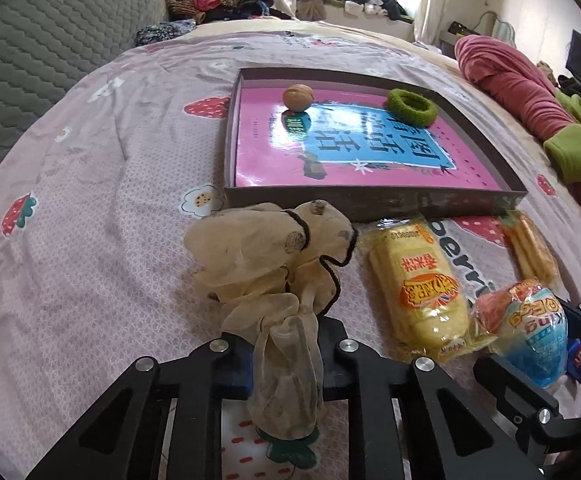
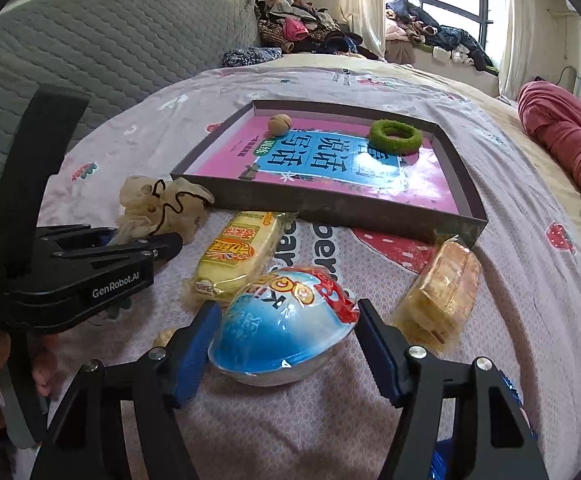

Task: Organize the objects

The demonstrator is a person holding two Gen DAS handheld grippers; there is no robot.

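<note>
Two items in tray (image 1: 370,200): walnut (image 1: 297,97), green scrunchie (image 1: 412,107).

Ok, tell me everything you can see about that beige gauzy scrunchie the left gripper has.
The scrunchie is sheer beige fabric, ruffled and crumpled, with brownish dots and a thin black cord edging that loops along its folds. One long translucent tail runs back between the closed fingers of the left gripper, which pinch it. The bunched body lies on the strawberry-print bedsheet, just in front of the grey tray and left of the yellow snack pack. Whether it touches the tray wall cannot be told.
</note>
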